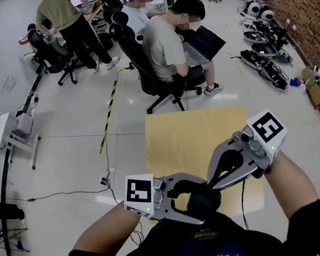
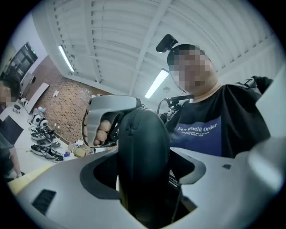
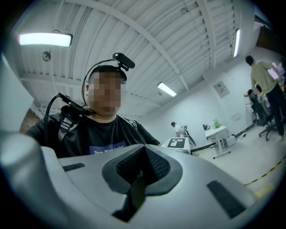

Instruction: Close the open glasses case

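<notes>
Over a wooden table [image 1: 197,140] on pale floor [image 1: 65,167], left gripper [image 1: 201,203] holds glasses case [image 1: 205,197]

The glasses case [image 2: 143,165] is cut off at bottom.

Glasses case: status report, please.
Left gripper shut on glasses case, held at chest. Right gripper shut on thin dark strip at case. No obstruction seen.

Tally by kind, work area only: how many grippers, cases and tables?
Grippers: 2, the left gripper and the right gripper
Case: 1, black, held in the left jaws
Table: 1
Total: 4
</notes>
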A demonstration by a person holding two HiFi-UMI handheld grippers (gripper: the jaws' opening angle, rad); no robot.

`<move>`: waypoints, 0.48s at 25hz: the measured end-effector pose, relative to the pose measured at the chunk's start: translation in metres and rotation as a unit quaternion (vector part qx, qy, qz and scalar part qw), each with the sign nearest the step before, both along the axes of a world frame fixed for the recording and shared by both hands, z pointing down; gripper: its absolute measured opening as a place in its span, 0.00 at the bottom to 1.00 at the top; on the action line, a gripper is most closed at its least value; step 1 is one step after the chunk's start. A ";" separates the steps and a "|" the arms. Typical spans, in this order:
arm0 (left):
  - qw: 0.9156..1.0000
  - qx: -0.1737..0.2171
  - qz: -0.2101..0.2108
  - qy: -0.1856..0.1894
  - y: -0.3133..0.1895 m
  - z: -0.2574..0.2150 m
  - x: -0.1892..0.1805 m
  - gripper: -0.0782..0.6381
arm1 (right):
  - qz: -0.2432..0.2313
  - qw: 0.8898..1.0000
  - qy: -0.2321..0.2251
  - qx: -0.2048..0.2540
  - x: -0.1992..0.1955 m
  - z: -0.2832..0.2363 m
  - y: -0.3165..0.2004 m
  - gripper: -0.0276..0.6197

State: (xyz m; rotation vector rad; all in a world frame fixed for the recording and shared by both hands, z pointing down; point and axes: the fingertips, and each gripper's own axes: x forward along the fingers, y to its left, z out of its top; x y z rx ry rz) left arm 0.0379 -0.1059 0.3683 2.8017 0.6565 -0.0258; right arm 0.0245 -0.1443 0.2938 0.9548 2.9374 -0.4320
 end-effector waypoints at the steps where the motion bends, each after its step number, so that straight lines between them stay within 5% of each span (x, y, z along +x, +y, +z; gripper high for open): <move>1: 1.000 -0.011 -0.002 0.004 0.000 -0.001 0.001 0.59 | 0.003 1.000 -0.001 -0.001 0.000 -0.001 -0.002 0.02; 6: 0.996 -0.061 -0.058 -0.011 -0.023 0.005 -0.004 0.56 | 0.076 0.995 0.039 0.051 -0.002 0.005 -0.022 0.02; 12: 0.977 -0.175 -0.115 0.026 -0.058 0.013 -0.021 0.54 | 0.166 0.966 0.104 0.167 0.000 0.019 -0.041 0.02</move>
